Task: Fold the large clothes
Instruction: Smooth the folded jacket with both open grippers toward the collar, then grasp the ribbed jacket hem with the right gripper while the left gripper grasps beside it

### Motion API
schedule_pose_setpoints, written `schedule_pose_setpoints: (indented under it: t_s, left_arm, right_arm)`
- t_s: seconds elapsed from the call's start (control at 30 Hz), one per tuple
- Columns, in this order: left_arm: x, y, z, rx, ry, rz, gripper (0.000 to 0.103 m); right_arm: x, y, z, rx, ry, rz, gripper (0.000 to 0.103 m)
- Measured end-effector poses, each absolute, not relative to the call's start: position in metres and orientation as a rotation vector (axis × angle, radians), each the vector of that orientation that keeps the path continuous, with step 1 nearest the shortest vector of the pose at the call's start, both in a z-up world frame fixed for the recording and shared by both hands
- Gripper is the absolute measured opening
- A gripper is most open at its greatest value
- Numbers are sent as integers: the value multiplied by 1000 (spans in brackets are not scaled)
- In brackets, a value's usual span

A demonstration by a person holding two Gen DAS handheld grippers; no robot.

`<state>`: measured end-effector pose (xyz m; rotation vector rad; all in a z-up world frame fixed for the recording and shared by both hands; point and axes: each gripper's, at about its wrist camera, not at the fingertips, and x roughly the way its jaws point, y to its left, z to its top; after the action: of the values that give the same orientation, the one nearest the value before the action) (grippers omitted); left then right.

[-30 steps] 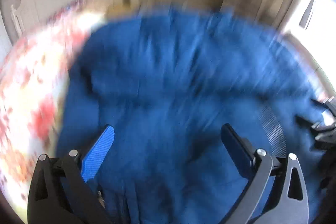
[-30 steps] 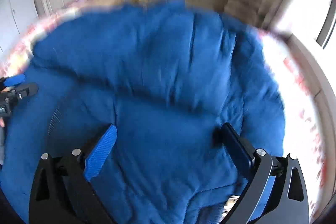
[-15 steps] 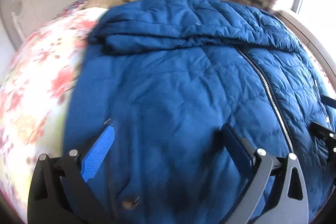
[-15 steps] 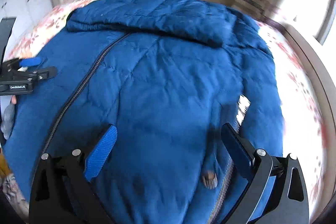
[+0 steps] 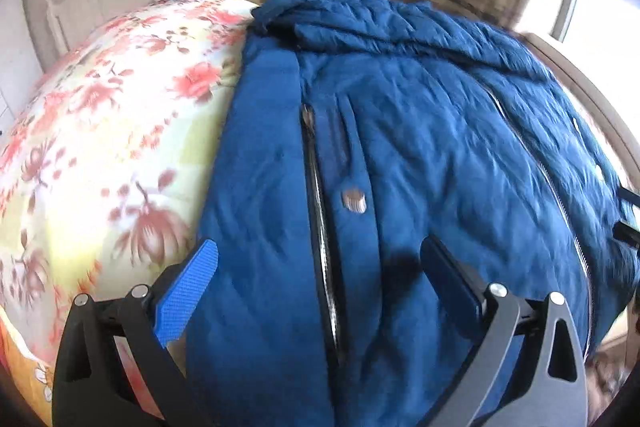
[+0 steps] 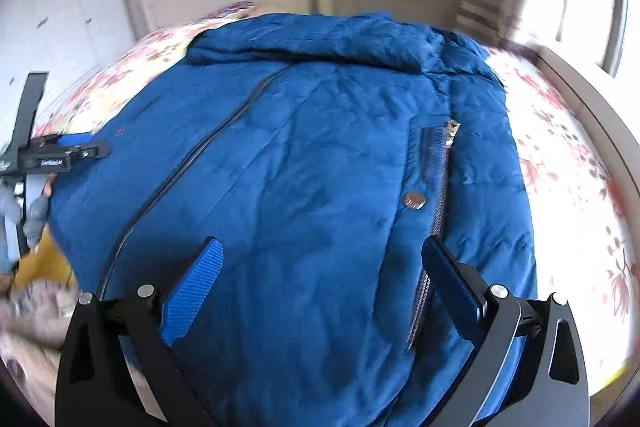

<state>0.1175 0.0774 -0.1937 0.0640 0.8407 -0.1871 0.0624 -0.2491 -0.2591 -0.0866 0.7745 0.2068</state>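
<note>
So with both the left gripper (image 5: pixel 318 285) and right gripper (image 6: pixel 320 283) spread wide and holding nothing over the blue puffer coat (image 6: pixel 320 167) lying zipped, front up, on the floral bed (image 5: pixel 100 147), we'd pinch each side edge near the pocket zips and fold inward evenly.

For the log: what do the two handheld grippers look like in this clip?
Both match: black angular frames with triangular cutouts and silver bolts. The left gripper and right gripper each carry one bright blue textured finger pad and one dark one. Seen from the side, the left gripper bears small white lettering.
</note>
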Motion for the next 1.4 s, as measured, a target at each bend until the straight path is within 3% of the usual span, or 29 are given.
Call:
schedule_pose_setpoints:
  t_s: [0.23,0.4,0.53,0.57,0.7,0.8,1.03,1.07,1.1,1.2,1.27,1.4]
  left_arm:
    - [91,93,-186,82,767,-129,101]
    - [77,131,-199,-48,802,-138,101]
    - [66,136,-208,-86,777,-179,101]
    - [65,135,-208,-91,779,-206,100]
    - [55,116,-207,-67,775,-309,91]
    - [55,101,-208,-22,759,-308,84]
    - [58,100,-211,-29,759,-310,86]
    - [58,97,-211,-27,761,-306,80]
    - [56,99,-210,-40,764,-318,53]
    - [53,123,-206,-198,753,-389,20]
    - [50,140,-203,-288,725,-406,12]
    - [35,167,-180,-401,628,-436,9]
  right_arm:
    - [24,-272,-263,-55,707,155,97]
    - [-16,-311,-267,-8,701,66,96]
    - [-38,-326,-286,73,736,84,88]
    - [-42,-327,-288,81,725,91,82]
    - [-45,-316,-290,67,690,87,75]
    - [-44,-316,-288,86,684,116,73]
    - [-49,-325,-287,141,676,163,70]
    - [-49,-322,-287,121,672,152,63]
    - [-50,-320,-286,114,650,146,50]
    - [-56,-313,-281,101,565,177,30]
    - [-59,-309,-274,97,520,188,26]
    - [-70,-301,-250,118,426,264,23]
